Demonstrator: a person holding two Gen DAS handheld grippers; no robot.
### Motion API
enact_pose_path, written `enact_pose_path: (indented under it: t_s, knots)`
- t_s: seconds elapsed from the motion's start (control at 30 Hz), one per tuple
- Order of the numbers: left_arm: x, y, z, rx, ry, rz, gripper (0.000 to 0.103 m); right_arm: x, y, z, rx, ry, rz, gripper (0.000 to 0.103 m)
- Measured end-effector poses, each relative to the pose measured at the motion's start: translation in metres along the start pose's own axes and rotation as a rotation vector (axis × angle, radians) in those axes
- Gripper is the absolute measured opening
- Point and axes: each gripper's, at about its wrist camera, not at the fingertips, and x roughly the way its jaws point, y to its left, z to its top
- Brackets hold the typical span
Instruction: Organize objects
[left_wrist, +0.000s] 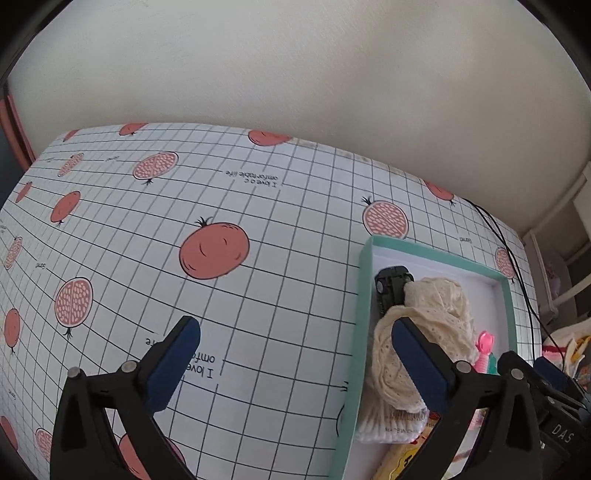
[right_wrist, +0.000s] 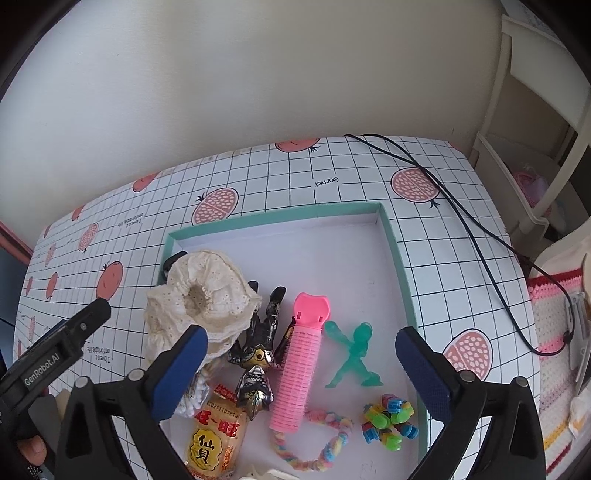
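Left gripper (left_wrist: 295, 363) and right gripper (right_wrist: 301, 363): jaws spread wide, holding nothing. Toys in tray (right_wrist: 393, 254): scrunchie (right_wrist: 199, 306) left, pink roller (right_wrist: 301, 365) centre, green figure (right_wrist: 354, 354) right.

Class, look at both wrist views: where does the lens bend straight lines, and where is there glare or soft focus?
Left wrist view: the tablecloth grid bows into curves, dark vignette fills the corners, and the near tongs look soft. Right wrist view: the tray rim curves, its white floor is washed out by even daylight, and shadows are faint.
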Motion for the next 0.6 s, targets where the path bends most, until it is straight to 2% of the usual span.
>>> enact_pose_path:
  t_s: [0.6]
  knots:
    - [-0.0006, 0.0063, 0.0021, 0.005, 0.014, 0.024, 0.103, 0.0046, 0.003, -0.0019, 0.006, 0.009, 0.008, 0.103]
